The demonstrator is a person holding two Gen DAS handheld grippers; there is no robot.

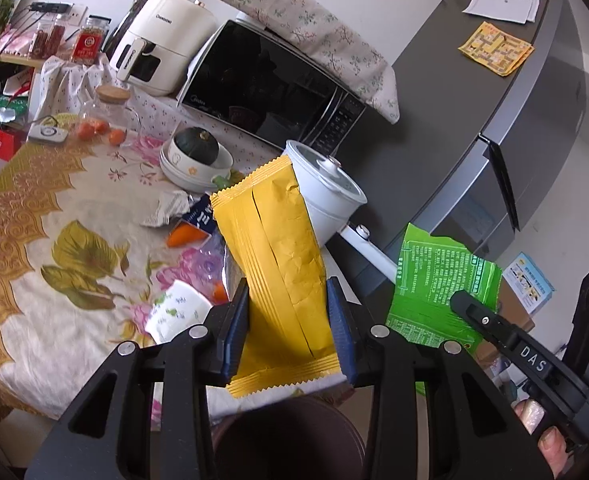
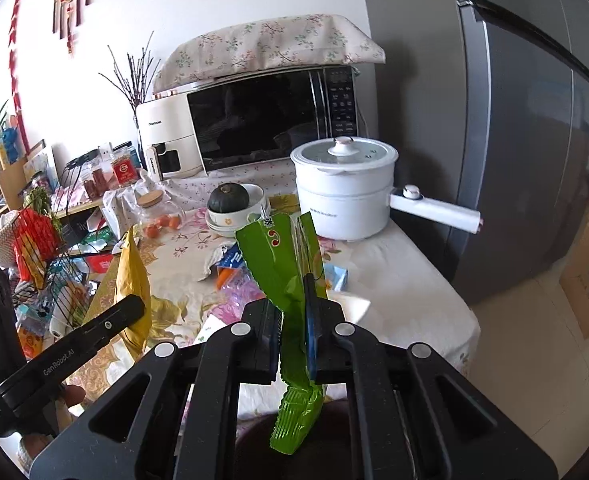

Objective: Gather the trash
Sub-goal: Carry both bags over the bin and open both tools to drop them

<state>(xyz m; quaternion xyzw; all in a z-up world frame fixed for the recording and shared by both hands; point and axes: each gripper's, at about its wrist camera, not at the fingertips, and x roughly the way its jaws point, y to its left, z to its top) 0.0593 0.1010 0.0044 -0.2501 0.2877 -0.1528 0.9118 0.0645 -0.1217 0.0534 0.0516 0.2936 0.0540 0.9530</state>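
Two pieces of rubbish were already off the tabletop (image 2: 414, 292) and up in the air, so the collecting looked partly done. More was left: a crumpled white wrapper (image 1: 166, 208), a blue packet (image 1: 202, 216), an orange scrap (image 1: 184, 236) and a small white printed carton (image 1: 178, 310) lay in a loose cluster toward the middle of the tabletop, in front of the stacked bowls (image 1: 196, 168) holding a dark green squash (image 1: 196, 144). Neither held piece had been dropped yet.

The left claw (image 1: 288, 320) was partly closed, its blue pads pressed against both sides of a yellow wrapper (image 1: 278, 248), which stood upright out of the grip. The right claw (image 2: 294, 320) was squeezed almost fully together on a green wrapper (image 2: 286, 264), pinched thin between the pads, its torn top sticking up and its tail hanging below.

Both wrappers hung just off the near edge of the tabletop, over a dark round rim (image 1: 290, 436) that I took to be the bin, though little of it showed. The release seemed the next thing due.
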